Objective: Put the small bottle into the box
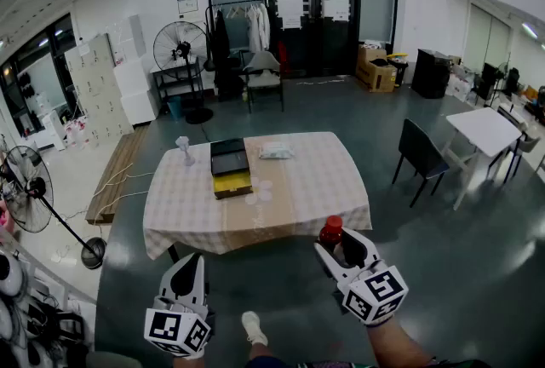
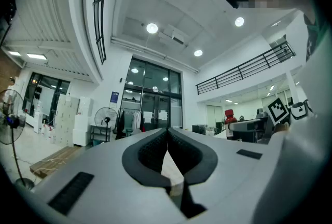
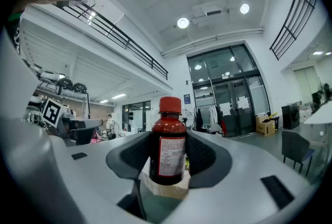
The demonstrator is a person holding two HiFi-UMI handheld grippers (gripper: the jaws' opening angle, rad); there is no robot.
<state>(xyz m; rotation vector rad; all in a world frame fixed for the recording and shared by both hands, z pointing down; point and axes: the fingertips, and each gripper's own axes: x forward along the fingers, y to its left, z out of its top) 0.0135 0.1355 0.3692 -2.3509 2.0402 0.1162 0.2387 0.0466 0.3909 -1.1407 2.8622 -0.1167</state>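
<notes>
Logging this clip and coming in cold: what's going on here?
A person stands back from the cloth-covered table with a claw in each hand. The right claw is clamped on a small dark bottle with a red cap, held upright. The left claw is shut with nothing in it. The box lies open on the table, and the bottle is not yet near it.

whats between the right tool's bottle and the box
Head view: from bottle to box, only checked tablecloth, with small pale round pieces beside the box.
</notes>
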